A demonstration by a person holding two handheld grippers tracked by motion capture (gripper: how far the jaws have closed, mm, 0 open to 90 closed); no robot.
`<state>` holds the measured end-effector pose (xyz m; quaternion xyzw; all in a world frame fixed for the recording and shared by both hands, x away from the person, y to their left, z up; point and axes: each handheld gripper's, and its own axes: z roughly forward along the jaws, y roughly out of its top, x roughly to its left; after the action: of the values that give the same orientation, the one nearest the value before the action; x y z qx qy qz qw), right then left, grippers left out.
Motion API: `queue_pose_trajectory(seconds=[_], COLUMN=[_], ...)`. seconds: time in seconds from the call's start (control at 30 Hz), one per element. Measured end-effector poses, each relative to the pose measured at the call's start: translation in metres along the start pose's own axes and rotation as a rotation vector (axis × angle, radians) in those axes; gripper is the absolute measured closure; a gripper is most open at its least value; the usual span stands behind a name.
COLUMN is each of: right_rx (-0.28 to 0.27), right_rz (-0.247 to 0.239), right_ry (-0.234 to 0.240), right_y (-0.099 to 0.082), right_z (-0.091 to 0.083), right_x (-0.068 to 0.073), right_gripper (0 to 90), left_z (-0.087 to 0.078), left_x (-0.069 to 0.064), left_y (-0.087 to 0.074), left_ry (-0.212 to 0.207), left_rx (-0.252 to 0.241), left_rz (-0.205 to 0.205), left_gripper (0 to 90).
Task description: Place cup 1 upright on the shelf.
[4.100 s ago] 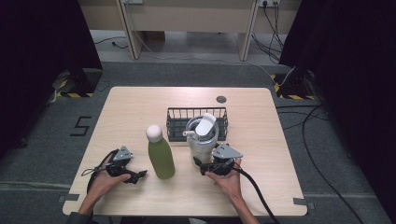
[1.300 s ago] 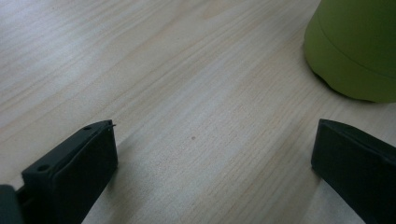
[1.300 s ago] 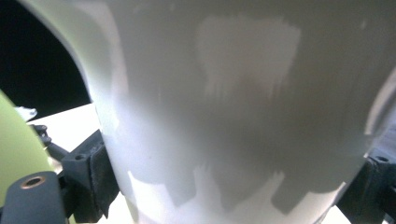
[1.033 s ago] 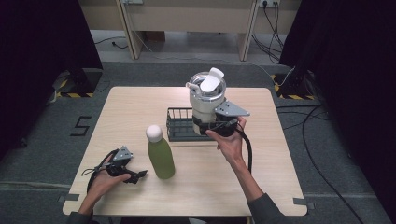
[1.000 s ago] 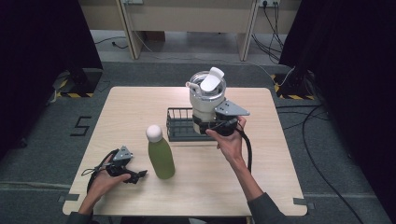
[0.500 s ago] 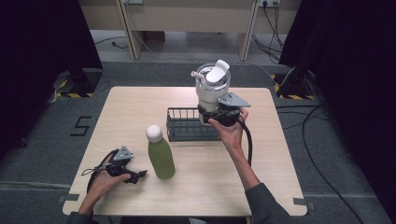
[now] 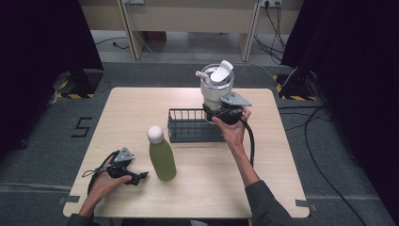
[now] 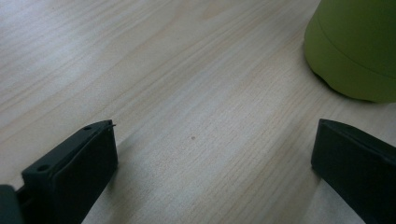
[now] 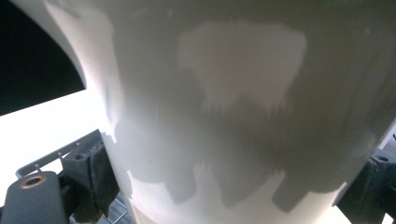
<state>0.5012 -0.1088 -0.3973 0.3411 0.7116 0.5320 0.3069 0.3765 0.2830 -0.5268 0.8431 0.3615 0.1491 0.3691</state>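
Resting on a pale wood-grain table [image 7: 282, 188] with rounded corners, set on grey carpet between dark curtains, my left gripper [image 7: 134, 177] lies in the lower left of the high view with its matte black jaws spread wide and empty, just left of the smooth green bottle [image 7: 162, 157] with its round white cap. Right of centre stands a black wire basket [image 7: 188, 127], and at its right end my right gripper [image 7: 217, 114] is clamped around a glossy white tumbler [image 7: 215, 87] held upright above the basket, its flip lid raised.
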Motion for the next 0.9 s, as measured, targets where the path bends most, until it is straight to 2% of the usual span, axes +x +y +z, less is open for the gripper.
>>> queue_pose_trajectory(seconds=[0.27, 0.53, 0.9], right_rx=[0.003, -0.006, 0.008], right_rz=[0.012, 0.025, 0.008], right_ry=[-0.007, 0.001, 0.01], right_y=[-0.01, -0.013, -0.019], right_z=[0.007, 0.007, 0.008], right_x=[-0.003, -0.002, 0.004], right_gripper=[11.6, 11.6, 11.6], left_z=[0.0, 0.0, 0.0], left_x=[0.0, 0.0, 0.0], left_y=[0.0, 0.0, 0.0], left_ry=[-0.001, -0.001, -0.001], left_rx=[0.002, 0.001, 0.002], left_rz=[0.002, 0.001, 0.002], left_gripper=[0.0, 0.0, 0.0])
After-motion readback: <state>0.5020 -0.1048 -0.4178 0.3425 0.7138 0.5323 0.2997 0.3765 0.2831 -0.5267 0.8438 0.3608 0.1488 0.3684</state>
